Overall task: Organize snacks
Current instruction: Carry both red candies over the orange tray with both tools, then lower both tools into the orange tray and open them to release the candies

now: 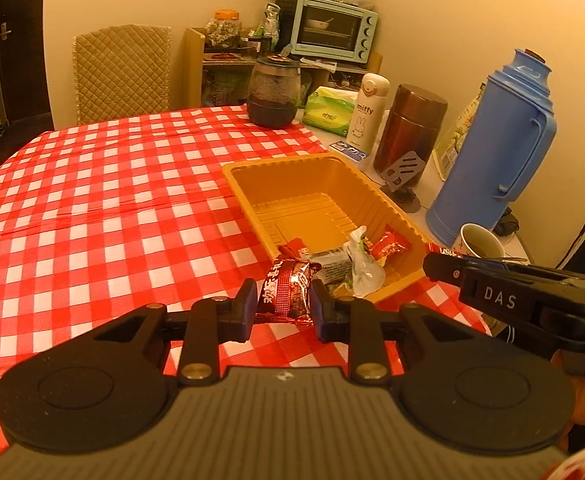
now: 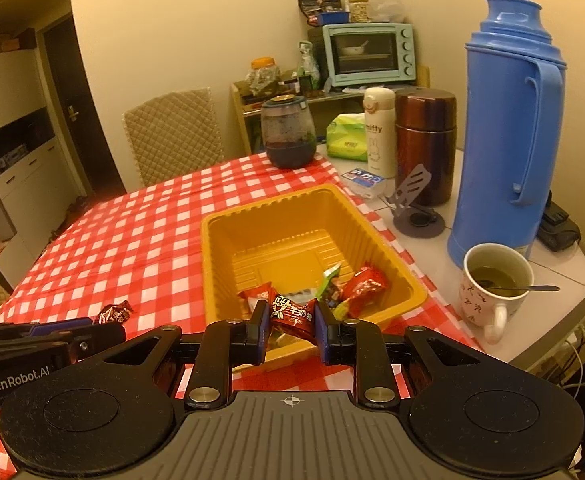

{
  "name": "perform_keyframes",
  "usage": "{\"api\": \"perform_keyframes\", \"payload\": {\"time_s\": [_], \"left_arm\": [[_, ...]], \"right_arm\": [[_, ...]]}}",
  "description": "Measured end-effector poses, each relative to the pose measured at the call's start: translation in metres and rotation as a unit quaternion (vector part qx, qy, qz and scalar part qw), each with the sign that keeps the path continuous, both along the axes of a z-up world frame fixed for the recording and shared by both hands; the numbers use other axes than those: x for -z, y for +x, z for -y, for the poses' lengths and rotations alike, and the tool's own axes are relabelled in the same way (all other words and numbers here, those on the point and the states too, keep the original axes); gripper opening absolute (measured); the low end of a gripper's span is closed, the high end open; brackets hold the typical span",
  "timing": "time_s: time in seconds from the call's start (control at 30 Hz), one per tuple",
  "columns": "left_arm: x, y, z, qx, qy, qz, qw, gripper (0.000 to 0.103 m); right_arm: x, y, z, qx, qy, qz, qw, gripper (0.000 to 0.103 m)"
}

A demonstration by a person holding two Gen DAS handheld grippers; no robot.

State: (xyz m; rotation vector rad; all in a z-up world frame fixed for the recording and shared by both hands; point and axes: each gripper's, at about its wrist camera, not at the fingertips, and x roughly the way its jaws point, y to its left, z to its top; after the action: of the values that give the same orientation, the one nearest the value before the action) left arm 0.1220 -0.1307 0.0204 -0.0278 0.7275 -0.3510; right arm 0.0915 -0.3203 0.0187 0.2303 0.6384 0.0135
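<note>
An orange plastic tray (image 1: 252,176) (image 2: 212,240) sits on the red checked tablecloth and holds several wrapped snacks (image 1: 388,246) (image 2: 362,288) at its near end. My left gripper (image 1: 284,304) is shut on a dark red snack packet (image 1: 290,294), held above the cloth just left of the tray's near corner. My right gripper (image 2: 290,330) is shut on a red candy packet with a cartoon face (image 2: 292,316), held over the tray's near rim. The right gripper also shows at the right of the left wrist view (image 1: 492,292), and the left gripper's body at the left of the right wrist view (image 2: 48,344).
A mug with a spoon (image 2: 492,288) stands right of the tray. Behind it are a blue thermos (image 2: 508,128), a brown canister (image 2: 426,144), a white bottle (image 2: 380,132), a phone stand (image 2: 416,208), a tissue pack (image 2: 346,138) and a glass jar (image 2: 288,132). A chair (image 2: 172,136) stands at the far side.
</note>
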Motion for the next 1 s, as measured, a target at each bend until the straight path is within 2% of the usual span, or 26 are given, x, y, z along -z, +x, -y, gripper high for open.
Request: {"api": "perform_keyframes", "payload": {"time_s": [0.5,1.0], "left_arm": [[0.003,0.019,0.030,0.029,-0.003,-0.002,0.9996,0.025],[0.013,0.067,0.055,0.042,-0.011,-0.011,0.9990,0.025]], "right_arm": [[0.004,0.013,0.023,0.020,0.000,-0.003,1.000,0.024],[0.012,0.057,0.039,0.014,-0.016,-0.004,1.000,0.024]]}}
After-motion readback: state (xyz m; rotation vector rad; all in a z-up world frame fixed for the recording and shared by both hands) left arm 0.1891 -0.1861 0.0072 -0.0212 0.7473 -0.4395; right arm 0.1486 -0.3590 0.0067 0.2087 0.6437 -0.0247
